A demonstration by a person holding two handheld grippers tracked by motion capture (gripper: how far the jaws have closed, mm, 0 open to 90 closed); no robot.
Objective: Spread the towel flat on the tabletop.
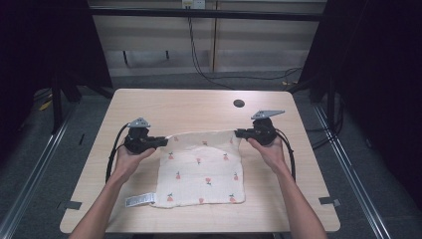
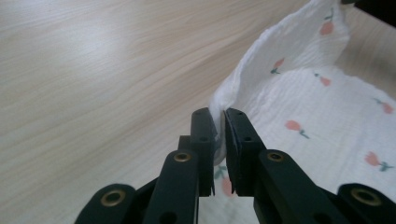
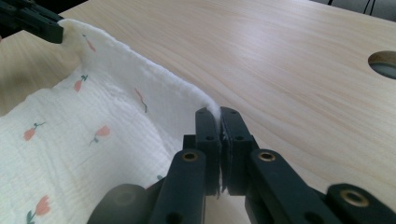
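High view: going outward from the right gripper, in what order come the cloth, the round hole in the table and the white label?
1. Cloth: its far right corner is pinched in the right gripper.
2. Round hole: just beyond the gripper, toward the table's far edge.
3. White label: at the cloth's near left corner, diagonally across.

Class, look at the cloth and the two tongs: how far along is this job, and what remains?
Done: the left tongs and right tongs are each shut on a far corner of the flower-print cloth. In hand: its far edge is lifted between them, while the near part lies flat on the table. Left, probably: folding or laying it out; no fold shows yet.
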